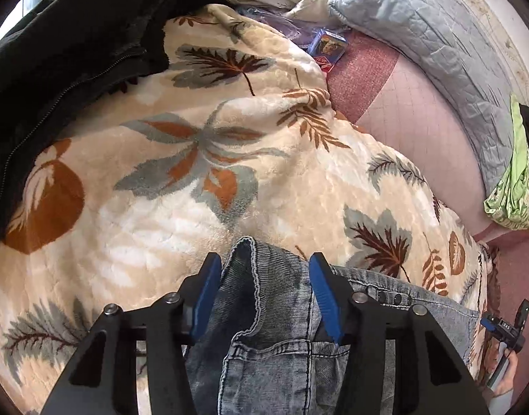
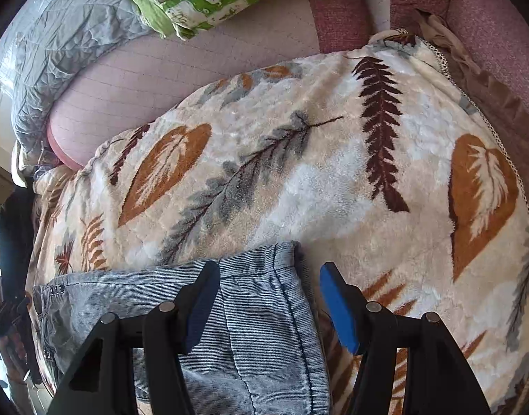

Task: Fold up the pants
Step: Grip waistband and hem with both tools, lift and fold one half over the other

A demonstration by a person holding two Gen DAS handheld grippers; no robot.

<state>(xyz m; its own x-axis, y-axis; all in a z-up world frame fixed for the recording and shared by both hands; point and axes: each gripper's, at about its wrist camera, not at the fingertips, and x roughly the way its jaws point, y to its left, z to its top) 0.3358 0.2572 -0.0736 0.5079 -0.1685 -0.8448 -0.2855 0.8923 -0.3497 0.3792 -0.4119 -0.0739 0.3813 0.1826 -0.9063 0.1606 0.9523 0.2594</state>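
Fig. Pants (image 1: pixel 264 352) on leaf-print blanket (image 1: pixel 167 180), seen along both grippers.

Key relation: pants' long axis runs side to side across the blanket's near edge. Waist end w/ rivets and pocket lies at the left gripper (image 1: pixel 261 294); the stitched, squared-off end lies at the right gripper (image 2: pixel 269 297). Each hand is thus nearest its own end, and the cloth lies directly under and ahead of both sets of jaws.

Left gripper: jaws about half open, a raised hump of denim w/ seam edge standing between the blue pads. Pads flank the fold closely, but firm pinch can't be confirmed; judged not yet clamped.

Right gripper: jaws a bit over half open, straddling the pants' corner. Left pad is over denim, right pad over bare blanket; nothing held.

Materials: pants are acid-washed, finely ribbed grey-blue denim, dark topstitching, limp, wrinkling readily. Blanket is plush, cream, w/ orange, grey and maroon leaves; soft, so cloth may drag on it. Beyond the blanket: pink quilted mattress (image 2: pixel 153 79).
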